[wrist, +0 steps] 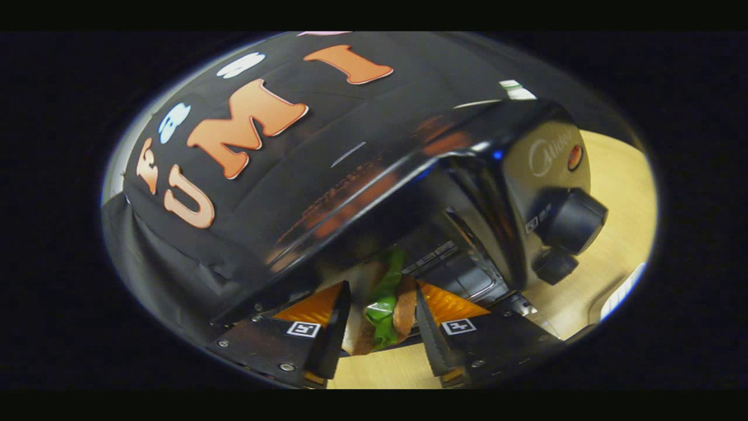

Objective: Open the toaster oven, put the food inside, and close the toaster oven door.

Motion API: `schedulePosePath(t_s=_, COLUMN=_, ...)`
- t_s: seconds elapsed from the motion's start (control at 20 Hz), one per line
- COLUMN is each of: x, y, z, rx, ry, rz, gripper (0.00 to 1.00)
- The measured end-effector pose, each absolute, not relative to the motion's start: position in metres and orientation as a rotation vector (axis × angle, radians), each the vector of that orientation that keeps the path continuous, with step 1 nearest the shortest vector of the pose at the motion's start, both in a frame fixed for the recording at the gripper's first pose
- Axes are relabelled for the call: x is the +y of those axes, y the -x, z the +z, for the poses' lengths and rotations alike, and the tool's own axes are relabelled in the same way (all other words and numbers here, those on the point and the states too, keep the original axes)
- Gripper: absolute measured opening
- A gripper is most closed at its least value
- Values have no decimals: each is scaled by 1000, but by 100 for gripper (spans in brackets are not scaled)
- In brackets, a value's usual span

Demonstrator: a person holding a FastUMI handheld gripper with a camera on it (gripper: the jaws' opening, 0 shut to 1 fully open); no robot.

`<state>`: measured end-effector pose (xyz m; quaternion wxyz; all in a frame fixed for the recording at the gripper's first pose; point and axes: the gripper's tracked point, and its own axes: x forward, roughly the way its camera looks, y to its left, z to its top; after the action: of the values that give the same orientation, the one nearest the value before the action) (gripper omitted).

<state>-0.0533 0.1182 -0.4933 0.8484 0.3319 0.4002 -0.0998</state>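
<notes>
Currently the tongs (380, 318) grip a sandwich (383, 304) between both fingers, just at the mouth of the toaster oven (467, 175), above the desk (613, 234). Loading step in hand. Next: advance inside, release, withdraw, close the door.

The toaster oven (409, 175) has a glossy black shell that mirrors its surroundings, with matt plastic-looking knobs (575, 221). The desk (608, 257) is pale, smooth wood grain, and the wall behind is matt black cloth (175, 257).
</notes>
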Motion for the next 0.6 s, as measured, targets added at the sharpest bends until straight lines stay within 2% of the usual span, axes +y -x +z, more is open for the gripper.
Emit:
schedulePosePath(t_s=0.05, x=115, y=52, z=-493, rx=850, ry=-669, rz=-217, gripper=62)
schedulePosePath(t_s=0.1, x=114, y=56, z=-490, rx=871, ry=-651, rz=-205, gripper=70)
schedulePosePath(t_s=0.2, x=115, y=64, z=-484, rx=921, ry=-617, rz=-196, gripper=79)
schedulePosePath(t_s=0.5, x=104, y=104, z=-458, rx=1017, ry=-554, rz=-137, gripper=92)
schedulePosePath(t_s=0.6, x=104, y=119, z=-443, rx=1028, ry=-507, rz=-81, gripper=92)
